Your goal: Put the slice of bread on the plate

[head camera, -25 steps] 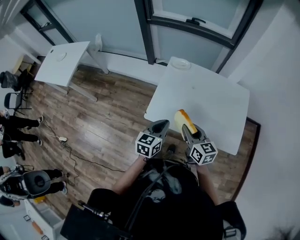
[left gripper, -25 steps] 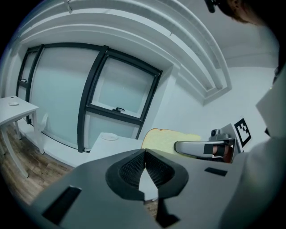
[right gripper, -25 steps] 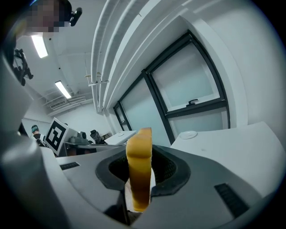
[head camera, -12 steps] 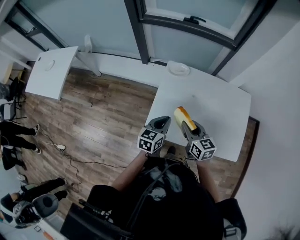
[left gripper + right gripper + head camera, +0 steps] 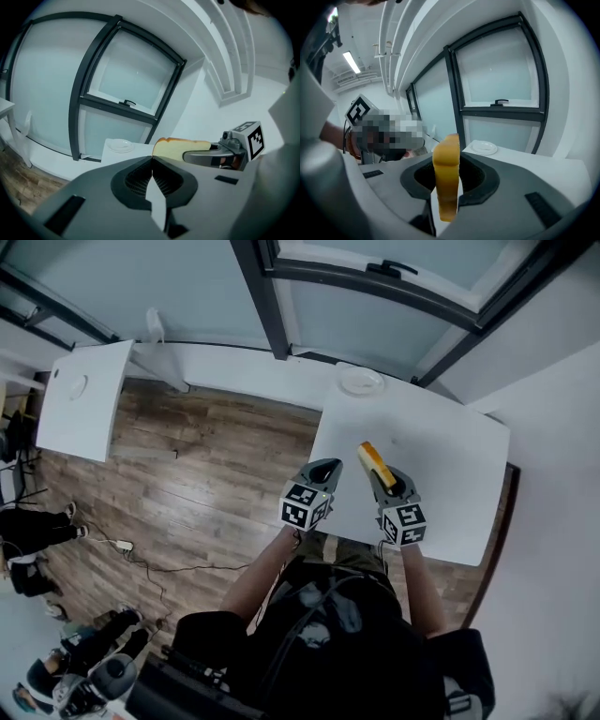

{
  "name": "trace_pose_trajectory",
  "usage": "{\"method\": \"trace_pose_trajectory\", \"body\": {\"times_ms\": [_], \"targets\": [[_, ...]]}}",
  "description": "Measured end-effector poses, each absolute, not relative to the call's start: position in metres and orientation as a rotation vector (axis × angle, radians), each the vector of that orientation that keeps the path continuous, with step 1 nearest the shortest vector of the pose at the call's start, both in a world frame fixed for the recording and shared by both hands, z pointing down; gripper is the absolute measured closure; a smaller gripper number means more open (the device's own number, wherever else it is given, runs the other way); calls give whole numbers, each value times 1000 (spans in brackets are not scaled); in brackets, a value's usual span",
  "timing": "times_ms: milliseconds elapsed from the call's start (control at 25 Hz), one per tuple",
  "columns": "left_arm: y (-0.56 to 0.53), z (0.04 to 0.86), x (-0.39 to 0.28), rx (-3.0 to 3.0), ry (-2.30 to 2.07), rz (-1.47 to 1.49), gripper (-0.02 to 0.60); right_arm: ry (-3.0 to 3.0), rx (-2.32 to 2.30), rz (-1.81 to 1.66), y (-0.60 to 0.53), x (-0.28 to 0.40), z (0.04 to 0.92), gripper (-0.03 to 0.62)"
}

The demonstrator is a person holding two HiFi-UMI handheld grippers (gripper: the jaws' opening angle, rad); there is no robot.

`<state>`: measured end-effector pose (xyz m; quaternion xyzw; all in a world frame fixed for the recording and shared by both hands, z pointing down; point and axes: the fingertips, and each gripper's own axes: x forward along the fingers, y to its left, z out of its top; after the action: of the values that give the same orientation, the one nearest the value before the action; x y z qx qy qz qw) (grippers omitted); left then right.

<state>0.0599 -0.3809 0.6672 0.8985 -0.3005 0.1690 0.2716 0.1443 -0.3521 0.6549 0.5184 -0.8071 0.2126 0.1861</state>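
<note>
A slice of bread [image 5: 373,458] with a golden crust stands on edge in my right gripper [image 5: 382,472], which is shut on it above the near half of the white table [image 5: 450,465]. In the right gripper view the bread [image 5: 446,178] rises between the jaws, crust toward the camera. The small white plate [image 5: 361,381] sits empty at the table's far left corner, ahead of both grippers, and shows as the plate [image 5: 483,147] and the plate [image 5: 119,146]. My left gripper [image 5: 324,469] hovers at the table's left edge, jaws shut and empty [image 5: 152,159]; beside it the bread [image 5: 180,149] shows.
A second white table [image 5: 84,395] with a small plate stands across the wooden floor [image 5: 216,484] to the left. A window wall with dark frames [image 5: 262,296] runs behind both tables. People stand at the lower left, and a cable [image 5: 159,563] lies on the floor.
Both grippers have moved forward and lower over the table toward the plate, the right one carrying the bread. The jaws have not changed.
</note>
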Motion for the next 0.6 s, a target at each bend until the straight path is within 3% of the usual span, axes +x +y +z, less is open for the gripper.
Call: {"method": "trace_pose_trajectory", "body": {"times_ms": [320,600], "targets": [[-471,730,76,2366,-872,545,575,-2137,1313,343,-472,167,726,498],[-522,758,80,2315,-945,558,575,-1785,1137,-166,-594,179,786,497]]}}
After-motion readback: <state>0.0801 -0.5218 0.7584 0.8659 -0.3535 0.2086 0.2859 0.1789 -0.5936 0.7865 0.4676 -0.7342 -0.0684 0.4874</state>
